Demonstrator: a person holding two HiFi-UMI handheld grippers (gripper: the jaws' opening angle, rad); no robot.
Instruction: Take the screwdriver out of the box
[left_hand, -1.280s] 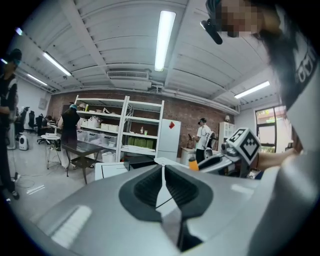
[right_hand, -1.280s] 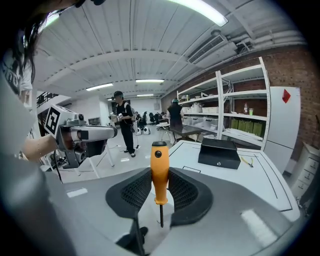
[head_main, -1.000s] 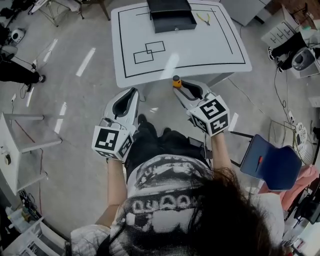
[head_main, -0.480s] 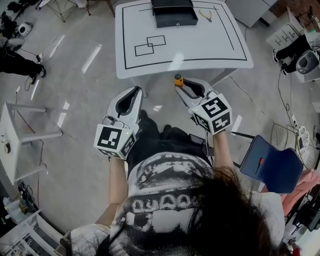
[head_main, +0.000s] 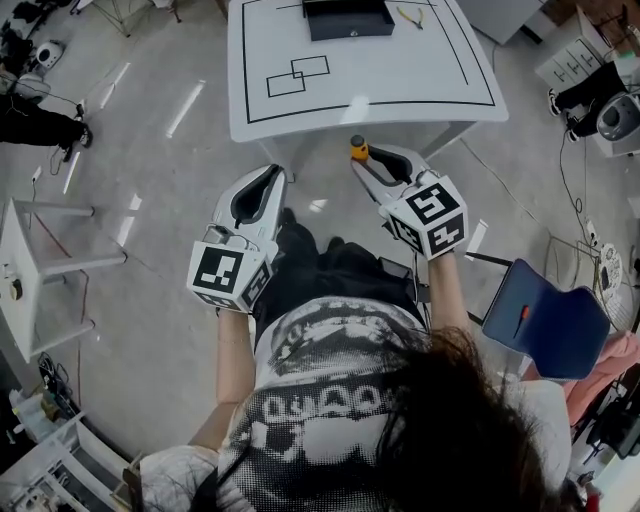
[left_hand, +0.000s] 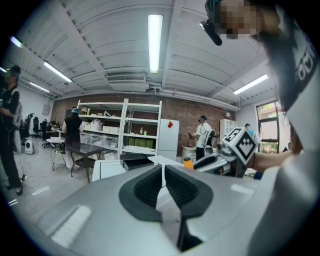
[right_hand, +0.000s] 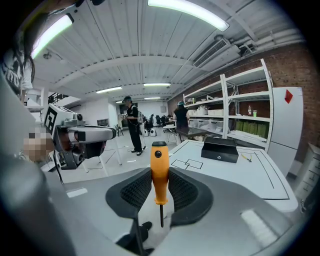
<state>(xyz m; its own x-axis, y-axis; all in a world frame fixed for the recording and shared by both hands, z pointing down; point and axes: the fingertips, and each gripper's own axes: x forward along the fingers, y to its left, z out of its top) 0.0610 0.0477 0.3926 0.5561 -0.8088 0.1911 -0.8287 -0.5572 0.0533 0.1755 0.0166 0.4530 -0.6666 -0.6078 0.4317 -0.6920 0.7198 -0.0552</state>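
My right tongs (right_hand: 160, 187) are clamped on the screwdriver (right_hand: 159, 170), so it is already out of the black box (head_main: 348, 18) and hangs just short of the white table's (head_main: 400, 80) near edge, well apart from the box at the far edge. My left tongs (left_hand: 163, 180) are closed together on nothing, on the same side of the table. The risk I see is the handle: it is smooth, rounded orange plastic, pinched on two sides only by ribbed dark pads. If I slacken, it could swivel or slide down, its thin steel shaft leading. Swinging low could also knock the tip on the table's hard edge. The box looks like matte metal, though I can't be sure.
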